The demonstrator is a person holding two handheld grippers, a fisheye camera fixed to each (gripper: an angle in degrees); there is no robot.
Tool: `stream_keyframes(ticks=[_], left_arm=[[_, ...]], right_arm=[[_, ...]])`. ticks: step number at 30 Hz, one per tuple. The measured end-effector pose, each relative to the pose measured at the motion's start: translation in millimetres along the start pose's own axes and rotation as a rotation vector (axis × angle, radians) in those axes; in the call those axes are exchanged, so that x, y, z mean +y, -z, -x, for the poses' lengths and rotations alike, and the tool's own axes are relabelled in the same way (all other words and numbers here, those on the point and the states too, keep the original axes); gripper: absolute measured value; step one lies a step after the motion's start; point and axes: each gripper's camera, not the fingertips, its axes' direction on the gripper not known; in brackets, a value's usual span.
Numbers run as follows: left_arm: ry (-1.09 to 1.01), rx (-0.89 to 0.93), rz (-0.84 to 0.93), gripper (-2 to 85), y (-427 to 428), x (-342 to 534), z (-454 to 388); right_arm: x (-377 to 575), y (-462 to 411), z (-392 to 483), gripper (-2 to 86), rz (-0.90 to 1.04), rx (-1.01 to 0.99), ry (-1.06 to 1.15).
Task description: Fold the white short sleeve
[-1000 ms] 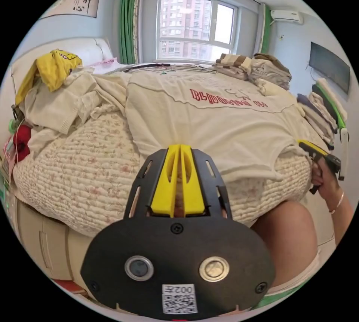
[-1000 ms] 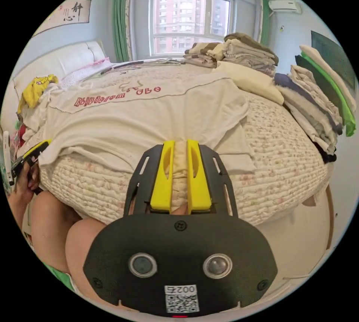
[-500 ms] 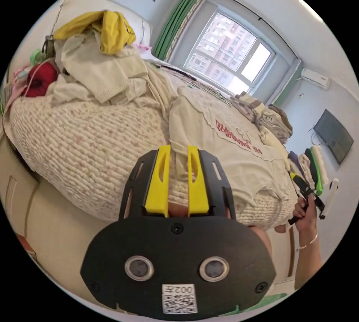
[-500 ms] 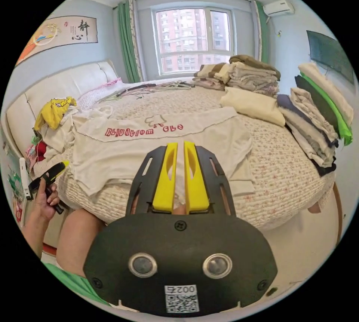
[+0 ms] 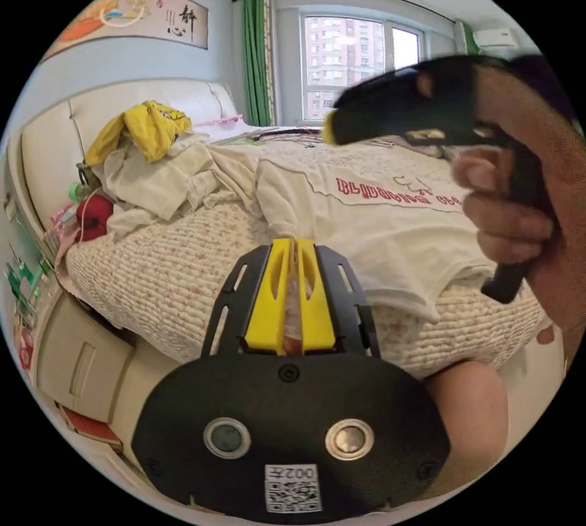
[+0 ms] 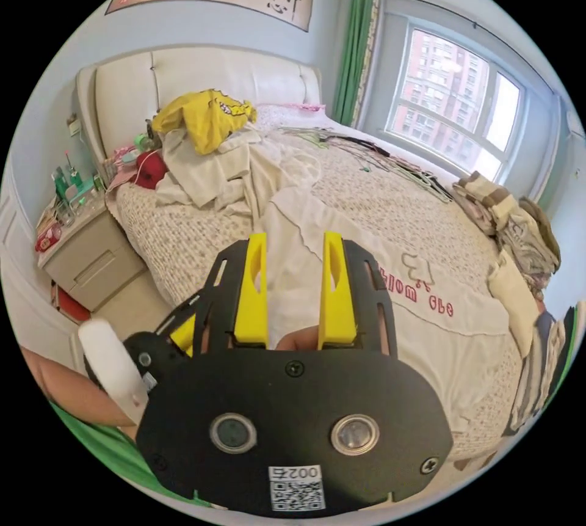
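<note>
The white short sleeve shirt (image 5: 378,226) with red lettering lies flat on the quilted bed (image 5: 177,269). My left gripper (image 5: 293,243) sits at the shirt's near left corner, jaws pressed together with white cloth between them. My right gripper (image 5: 331,124), held in a hand (image 5: 513,226), hovers above the shirt close to the left one. In the right gripper view the right gripper (image 6: 293,242) is open, and the shirt (image 6: 427,330) lies below, showing between its jaws. The left gripper (image 6: 180,330) peeks out at the lower left, partly hidden.
A heap of unfolded clothes topped by a yellow garment (image 6: 207,113) lies near the headboard (image 6: 183,74). Folded stacks (image 6: 519,226) sit at the bed's far side, with hangers (image 6: 390,159) by the window. A nightstand (image 6: 85,245) stands beside the bed. The person's knee (image 5: 470,404) touches the bed edge.
The left jaws, apart half a second ago, have shut at the shirt's corner. The right gripper has swung across to the left side of the shirt and opened its jaws.
</note>
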Motion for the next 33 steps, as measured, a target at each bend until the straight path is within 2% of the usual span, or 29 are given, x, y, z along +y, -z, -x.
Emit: stream_keyframes(ticks=[4,8,12,18,25,33], left_arm=[[0.001,0.001,-0.003,-0.8,-6,7,-5],[0.045,0.060,0.021,-0.9,-19,13,7],[0.091,0.136,0.043,-1.0,-31,19,20],[0.080,0.234,-0.031,-1.3,-17,21,10],[-0.003,0.413,-0.099,-1.5,15,-21,-46],[-0.186,0.583,-0.114,-1.6,39,-59,-199]], right_arm=[[-52,-83,29,15.4,0.226,0.073,0.137],[-51,-156,31,13.5,0.475,0.160,0.222],[-40,-142,-11,6.1,0.334,0.028,0.012],[-18,-107,-107,4.6,0.187,-0.311,-0.309],[51,-32,-223,4.6,0.022,-0.259,-0.442],[163,37,-363,4.6,-0.054,-0.160,-0.605]])
